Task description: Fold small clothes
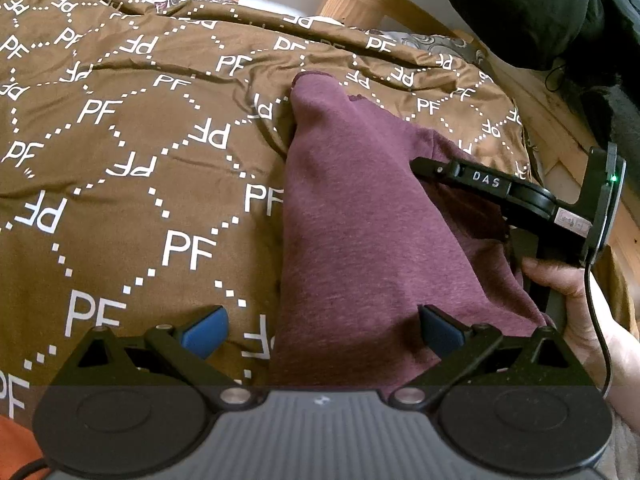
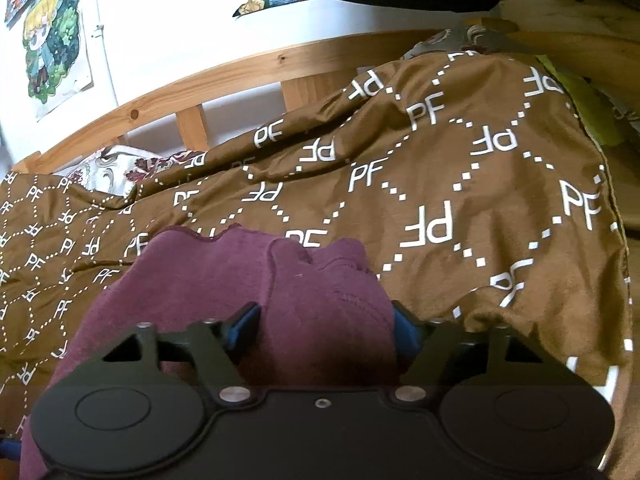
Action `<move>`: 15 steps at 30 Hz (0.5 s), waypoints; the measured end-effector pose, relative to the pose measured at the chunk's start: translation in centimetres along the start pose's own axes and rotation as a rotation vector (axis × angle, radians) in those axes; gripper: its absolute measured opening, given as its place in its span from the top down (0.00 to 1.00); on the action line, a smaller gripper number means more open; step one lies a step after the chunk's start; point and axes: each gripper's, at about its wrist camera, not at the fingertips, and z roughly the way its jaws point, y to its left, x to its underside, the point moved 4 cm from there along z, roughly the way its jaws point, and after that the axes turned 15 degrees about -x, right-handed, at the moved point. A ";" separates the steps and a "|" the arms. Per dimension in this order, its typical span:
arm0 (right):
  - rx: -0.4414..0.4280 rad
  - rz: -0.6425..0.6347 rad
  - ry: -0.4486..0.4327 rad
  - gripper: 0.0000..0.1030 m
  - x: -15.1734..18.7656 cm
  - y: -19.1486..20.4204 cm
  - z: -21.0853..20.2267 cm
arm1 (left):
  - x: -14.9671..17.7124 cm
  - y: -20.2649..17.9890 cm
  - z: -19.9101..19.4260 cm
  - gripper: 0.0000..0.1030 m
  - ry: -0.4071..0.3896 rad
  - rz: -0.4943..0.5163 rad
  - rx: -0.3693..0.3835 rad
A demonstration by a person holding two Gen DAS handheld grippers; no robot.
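A maroon knit garment (image 1: 360, 216) lies lengthwise on the brown "PF" bedcover (image 1: 120, 184). My left gripper (image 1: 322, 334) is open at the garment's near end. Its right blue pad (image 1: 440, 336) rests over the cloth and its left pad (image 1: 206, 334) is over the bedcover. My right gripper (image 2: 324, 330) straddles a raised bunch of the same garment (image 2: 320, 304). Its jaws stand part-way apart, the cloth fills the gap between them, and I see no firm pinch. In the left wrist view the right gripper's finger (image 1: 428, 166) reaches over the garment's right edge, with a hand (image 1: 560, 280) on its handle.
A wooden bed rail (image 2: 240, 68) runs along the far side below a wall with posters (image 2: 52, 40). A patterned pillow (image 2: 116, 168) lies at the head. Dark clothing (image 1: 540, 12) hangs at the upper right. Something orange (image 1: 16, 444) shows at the near left.
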 end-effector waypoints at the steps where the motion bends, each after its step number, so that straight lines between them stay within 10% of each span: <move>1: -0.004 -0.005 0.006 0.43 0.0 0.1 0.1 | 0.0 0.1 -0.1 0.01 -0.005 -0.007 0.005; 10: 0.104 -0.414 0.065 0.60 1.0 4.6 0.8 | -0.6 0.6 -1.0 0.02 -0.076 -0.074 0.099; 15: 0.113 -0.418 0.073 0.50 0.9 4.5 0.9 | -0.4 0.2 0.0 0.25 -0.021 -0.044 0.074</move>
